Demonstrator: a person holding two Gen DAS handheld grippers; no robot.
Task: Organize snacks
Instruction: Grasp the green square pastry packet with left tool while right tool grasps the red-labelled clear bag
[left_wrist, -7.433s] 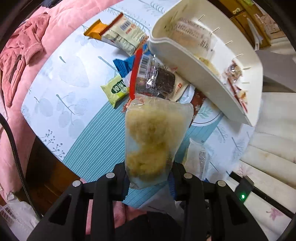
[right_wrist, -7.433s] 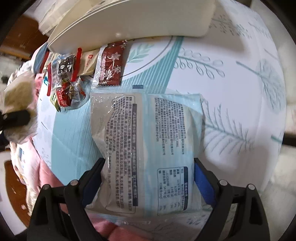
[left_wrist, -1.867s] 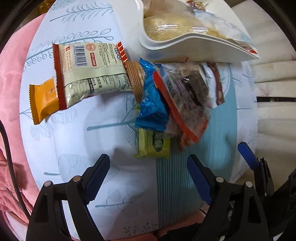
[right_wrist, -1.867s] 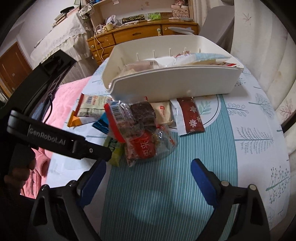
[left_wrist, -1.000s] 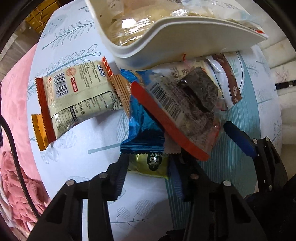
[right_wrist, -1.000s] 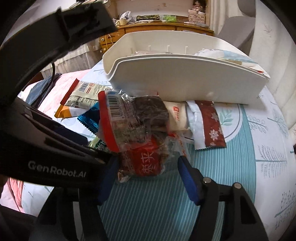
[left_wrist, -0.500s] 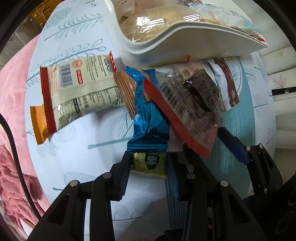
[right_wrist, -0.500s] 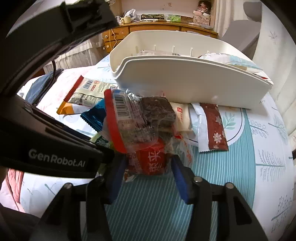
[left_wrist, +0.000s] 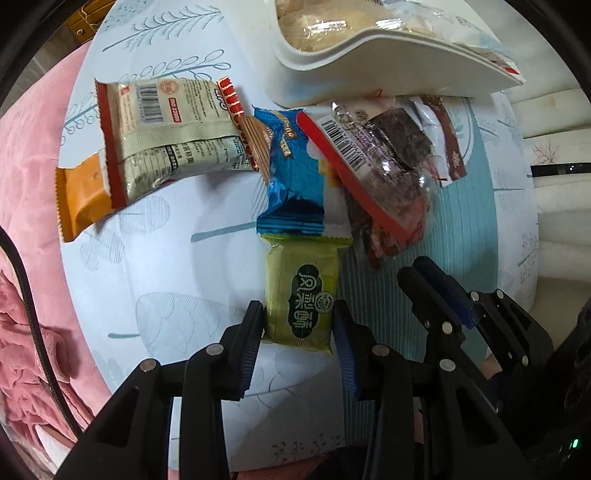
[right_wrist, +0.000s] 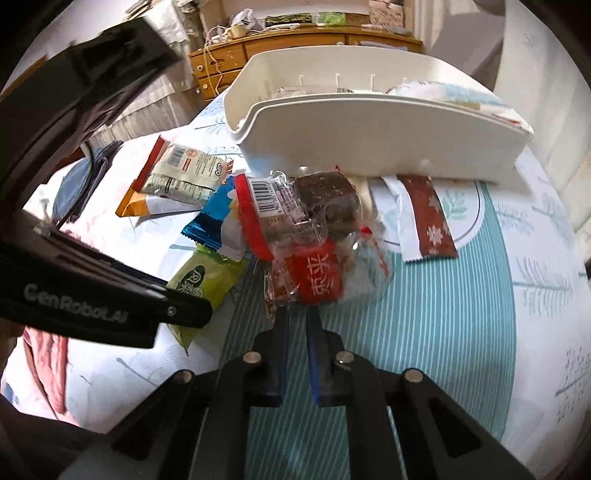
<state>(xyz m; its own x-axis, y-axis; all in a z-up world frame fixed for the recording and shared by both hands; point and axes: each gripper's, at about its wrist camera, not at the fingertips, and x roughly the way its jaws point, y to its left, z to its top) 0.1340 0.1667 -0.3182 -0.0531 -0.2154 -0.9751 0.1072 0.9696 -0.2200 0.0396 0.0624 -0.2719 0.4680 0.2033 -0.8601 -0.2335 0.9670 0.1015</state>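
My left gripper (left_wrist: 298, 323) is shut on a small green snack packet (left_wrist: 301, 293), which lies on the tablecloth; it also shows in the right wrist view (right_wrist: 201, 278). My right gripper (right_wrist: 295, 314) is shut on the lower edge of a clear bag with a red strip and dark snacks (right_wrist: 295, 229), seen too in the left wrist view (left_wrist: 384, 170). The right gripper's fingers (left_wrist: 436, 291) show beside the green packet. A white bin (right_wrist: 369, 129) holding several snacks stands behind the pile.
A blue wrapper (left_wrist: 291, 173), a grey-and-red packet (left_wrist: 173, 125), an orange packet (left_wrist: 81, 195) and a dark red sachet (right_wrist: 428, 218) lie on the round table by the bin. Pink cloth (left_wrist: 29, 184) lies left of the table; a wooden dresser (right_wrist: 295, 40) stands behind.
My left gripper has pulled the green packet back out from under the blue wrapper. My right gripper has closed fully on the clear bag's edge.
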